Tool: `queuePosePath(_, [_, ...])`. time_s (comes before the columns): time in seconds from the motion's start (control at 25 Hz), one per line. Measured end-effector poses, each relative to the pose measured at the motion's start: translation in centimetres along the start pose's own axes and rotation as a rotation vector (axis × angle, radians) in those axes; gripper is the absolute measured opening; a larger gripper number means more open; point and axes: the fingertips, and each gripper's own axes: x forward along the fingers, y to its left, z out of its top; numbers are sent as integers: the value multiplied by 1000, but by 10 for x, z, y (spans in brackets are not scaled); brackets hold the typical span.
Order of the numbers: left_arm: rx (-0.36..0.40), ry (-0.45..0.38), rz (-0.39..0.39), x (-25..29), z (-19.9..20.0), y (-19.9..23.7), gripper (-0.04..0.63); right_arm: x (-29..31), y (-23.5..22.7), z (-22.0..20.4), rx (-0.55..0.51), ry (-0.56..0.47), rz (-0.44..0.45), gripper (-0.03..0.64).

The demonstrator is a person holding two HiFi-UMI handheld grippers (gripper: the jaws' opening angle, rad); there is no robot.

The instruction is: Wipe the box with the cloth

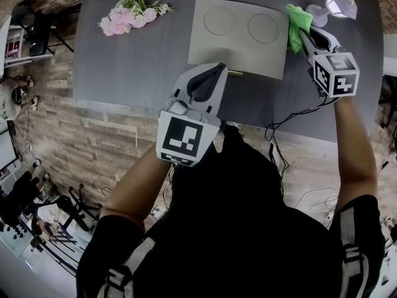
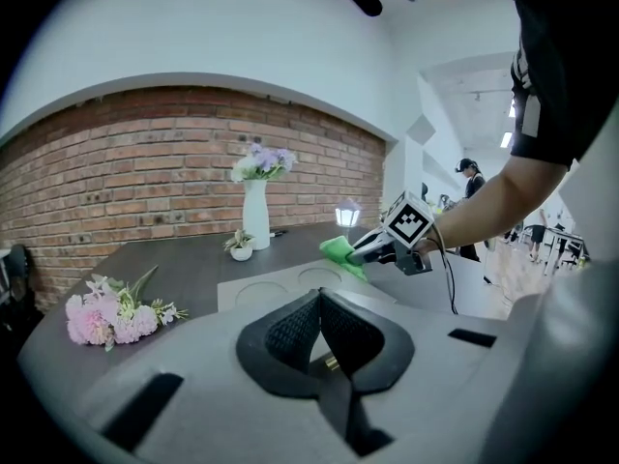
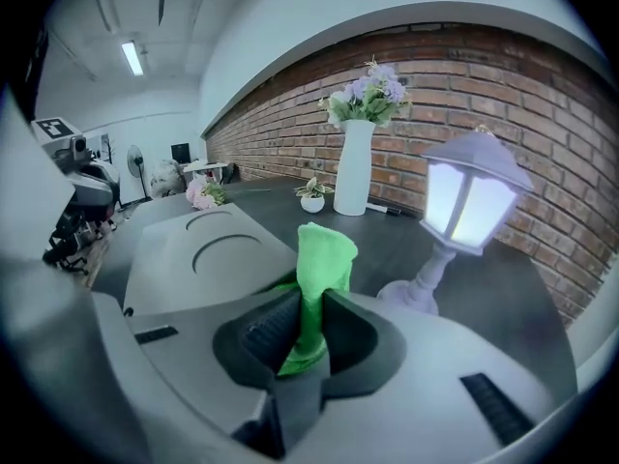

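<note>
A flat grey box [image 1: 239, 36] with two round recesses in its lid lies on the dark table [image 1: 136, 61]. My right gripper [image 1: 304, 37] hovers at the box's right edge, shut on a bright green cloth [image 1: 296, 18] that sticks up out of the jaws. From that gripper's own view the cloth [image 3: 324, 254] is pinched between the pads, with the box [image 3: 203, 259] to the left. My left gripper [image 1: 218, 68] is at the box's near edge, jaws shut, beside a small gold latch [image 1: 234, 73]. Its own view shows the pads [image 2: 290, 329] meeting with the box [image 2: 280, 283] just beyond.
Pink flowers [image 1: 127, 16] lie at the table's far left. A small lit lantern lamp [image 1: 338, 5] stands right of the cloth. A white vase [image 2: 255, 211] with flowers and a tiny potted plant [image 2: 240, 247] stand near the brick wall. Cables [image 1: 291, 120] hang off the near table edge.
</note>
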Motion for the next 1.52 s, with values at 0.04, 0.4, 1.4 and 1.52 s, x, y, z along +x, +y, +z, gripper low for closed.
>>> queuePosePath(0.04, [2,-1,-2,-2,0,-2,9,-3,3,-2,0,2,0,55])
queuePosePath(0.4, [13,-21,-8,-26,-3,-13,9,-28,35,-18,-3,29,6,55])
queuePosePath(1.4, [17,-99,-27,-83,4,11,9,-98,73,-48,91,116,-103,55])
queuePosePath(1.52, [4,-112,-28,-87,4,21,9,-108,59,-36,89,116,-149,55])
